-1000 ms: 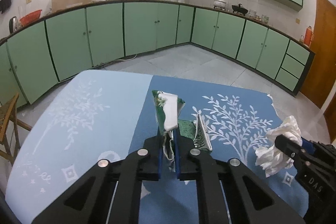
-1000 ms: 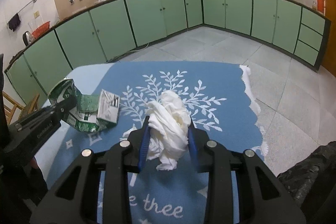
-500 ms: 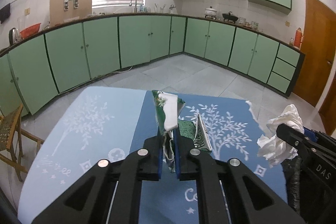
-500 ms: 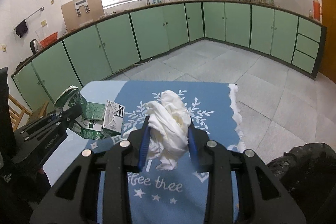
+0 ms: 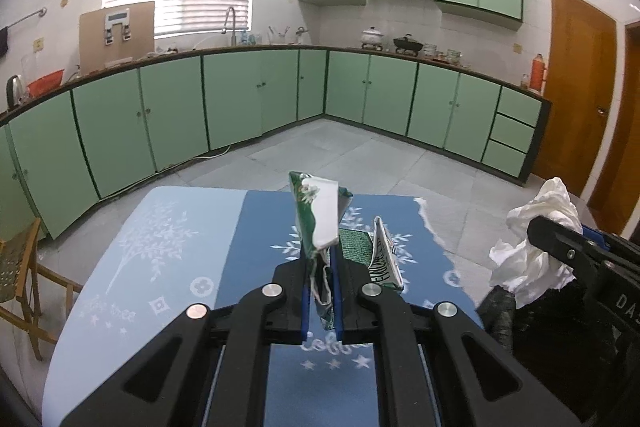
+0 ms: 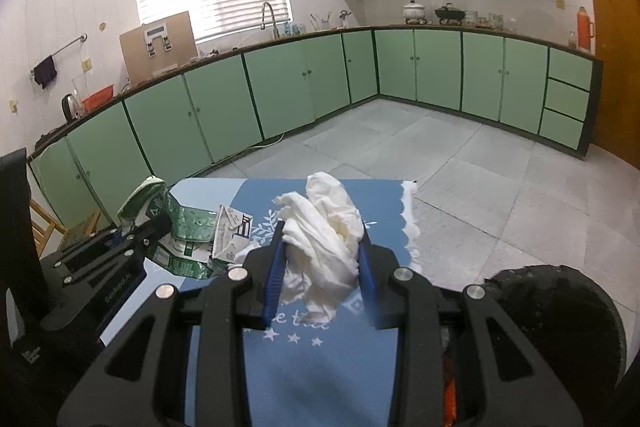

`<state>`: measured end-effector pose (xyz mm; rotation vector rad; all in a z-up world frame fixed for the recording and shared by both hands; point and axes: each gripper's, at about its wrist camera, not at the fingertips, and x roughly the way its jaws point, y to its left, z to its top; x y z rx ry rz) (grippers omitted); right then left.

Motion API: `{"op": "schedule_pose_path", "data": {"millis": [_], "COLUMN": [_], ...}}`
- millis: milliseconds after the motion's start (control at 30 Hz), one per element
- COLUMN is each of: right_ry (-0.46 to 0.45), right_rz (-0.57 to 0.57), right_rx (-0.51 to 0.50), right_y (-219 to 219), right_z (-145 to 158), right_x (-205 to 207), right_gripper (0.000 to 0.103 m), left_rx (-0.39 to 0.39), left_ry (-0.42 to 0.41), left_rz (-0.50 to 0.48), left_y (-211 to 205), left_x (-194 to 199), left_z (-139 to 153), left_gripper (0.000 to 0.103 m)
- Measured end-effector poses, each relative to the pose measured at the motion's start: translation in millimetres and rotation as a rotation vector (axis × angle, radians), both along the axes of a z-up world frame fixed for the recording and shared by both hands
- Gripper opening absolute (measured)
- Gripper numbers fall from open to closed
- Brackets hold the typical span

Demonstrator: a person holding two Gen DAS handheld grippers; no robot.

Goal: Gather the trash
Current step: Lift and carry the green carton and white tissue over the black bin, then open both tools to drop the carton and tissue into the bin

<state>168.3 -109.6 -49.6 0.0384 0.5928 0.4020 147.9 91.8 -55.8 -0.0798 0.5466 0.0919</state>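
Note:
My left gripper (image 5: 322, 267) is shut on a crushed green-and-white carton (image 5: 318, 217), which hangs above the blue patterned tablecloth (image 5: 256, 239). The same carton (image 6: 188, 227) shows at the left of the right wrist view, in the left gripper (image 6: 136, 231). My right gripper (image 6: 322, 251) is shut on a crumpled white tissue (image 6: 324, 227), lifted off the cloth. That tissue (image 5: 536, 239) and the right gripper (image 5: 560, 239) also appear at the right edge of the left wrist view. A black trash bag (image 6: 560, 315) sits low at the right, beside the table.
Green kitchen cabinets (image 5: 240, 107) line the far walls under a counter with a sink and pots. A wooden chair (image 5: 20, 275) stands left of the table. A wooden door (image 5: 580, 99) is at the right. Grey tiled floor (image 6: 460, 163) lies beyond the table.
Both grippers have risen and drawn back from the table, each keeping its load. The table looks smaller and farther, and the black bag has come into view at the right.

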Motion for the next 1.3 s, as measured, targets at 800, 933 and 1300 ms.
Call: {"op": "schedule_pose_path", "data": {"millis": [800,933,1300], "right_ry": [-0.015,-0.001,0.048], "right_rz": [-0.257,-0.299,-0.379], "right_rx": [-0.014,-0.014,-0.028], "right_y": [-158.9,-183.8,-228.8], "right_z": [0.4,-11.1,-40.8], "right_x": [-85.2,-95.3,-105.1], "right_gripper": [0.031,0.031,0.031], "left_rx": [0.021,0.022,0.047], "left_ry": [0.003,0.024,0.076], "left_rz": [-0.292,-0.331,-0.412], "left_y": [-162.3,-187.4,-237.7], "left_x": [-32.4,-31.0,-27.0], "left_z": [6.6,-2.9,-34.1], "left_gripper": [0.009,0.009,0.009]}}
